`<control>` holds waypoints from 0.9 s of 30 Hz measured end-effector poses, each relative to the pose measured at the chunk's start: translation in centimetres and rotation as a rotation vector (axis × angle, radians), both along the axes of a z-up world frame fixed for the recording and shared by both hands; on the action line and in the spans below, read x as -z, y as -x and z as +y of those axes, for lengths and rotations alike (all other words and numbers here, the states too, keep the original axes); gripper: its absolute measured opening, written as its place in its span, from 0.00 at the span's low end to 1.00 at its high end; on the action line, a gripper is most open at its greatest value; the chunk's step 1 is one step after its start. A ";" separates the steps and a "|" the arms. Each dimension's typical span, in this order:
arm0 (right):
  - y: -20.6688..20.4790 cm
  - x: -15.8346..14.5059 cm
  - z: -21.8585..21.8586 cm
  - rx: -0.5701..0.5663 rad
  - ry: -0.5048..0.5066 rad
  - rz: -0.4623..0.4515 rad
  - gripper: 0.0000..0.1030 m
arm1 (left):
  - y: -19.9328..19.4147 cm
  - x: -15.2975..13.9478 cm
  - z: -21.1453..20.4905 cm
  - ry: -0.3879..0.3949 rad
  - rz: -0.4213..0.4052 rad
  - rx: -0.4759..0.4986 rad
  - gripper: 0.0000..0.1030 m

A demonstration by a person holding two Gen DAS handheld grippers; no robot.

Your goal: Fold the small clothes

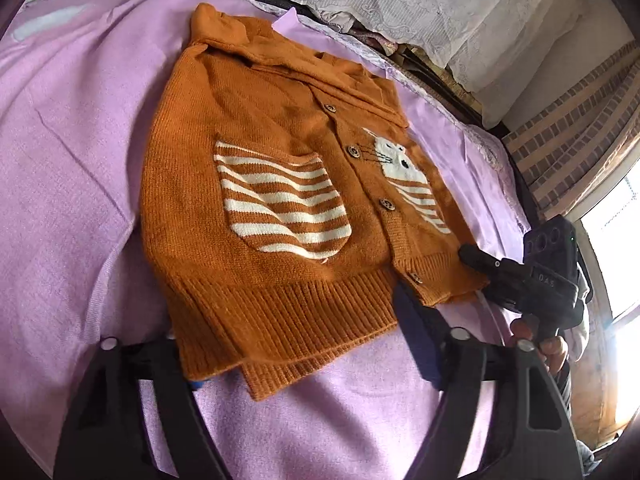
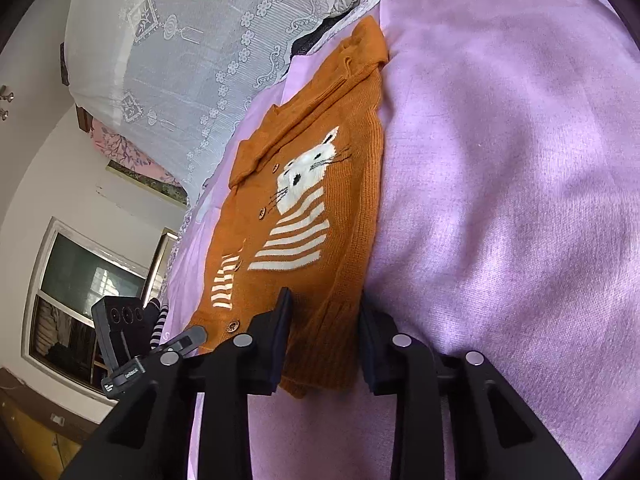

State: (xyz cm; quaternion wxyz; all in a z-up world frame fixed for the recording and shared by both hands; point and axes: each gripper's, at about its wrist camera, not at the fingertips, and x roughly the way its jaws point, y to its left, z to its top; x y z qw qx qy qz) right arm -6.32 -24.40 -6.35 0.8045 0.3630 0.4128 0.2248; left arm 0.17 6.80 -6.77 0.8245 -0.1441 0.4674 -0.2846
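A small orange knitted cardigan (image 1: 280,128) with wooden buttons, striped pockets and a white cat motif (image 2: 308,168) lies flat on lilac bedding. In the left wrist view my left gripper (image 1: 288,328) stands open at the near ribbed hem. The hem lies unbunched between its jaws, and the right finger (image 1: 412,320) sits by the lowest button. My right gripper (image 2: 326,320) is shut on the hem's other corner, where fabric fills the gap between its pads. The left wrist view also shows the right gripper (image 1: 478,276) on that corner, held by a hand (image 1: 552,344).
Lilac sheet (image 2: 500,200) covers the bed all around the cardigan. White lace cloth (image 2: 180,60) drapes over piled bedding at the far side. A window (image 2: 80,280) and a brick-pattern wall (image 1: 572,120) lie beyond the bed's edge.
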 end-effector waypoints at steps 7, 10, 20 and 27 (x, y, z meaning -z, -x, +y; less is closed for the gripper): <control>-0.1 0.4 0.0 -0.016 -0.037 0.008 0.32 | -0.9 0.9 1.4 0.080 0.063 -0.025 0.44; -0.2 0.0 0.9 -0.020 0.009 -0.011 0.33 | -1.1 1.1 1.8 0.117 0.082 -0.034 0.44; 0.5 -0.5 1.2 -0.008 0.032 -0.041 0.10 | 0.0 0.6 1.6 0.081 0.023 -0.044 0.08; 0.8 -2.1 1.2 -0.015 0.024 -0.079 0.09 | 0.6 -1.7 0.9 0.047 -0.057 -0.022 0.08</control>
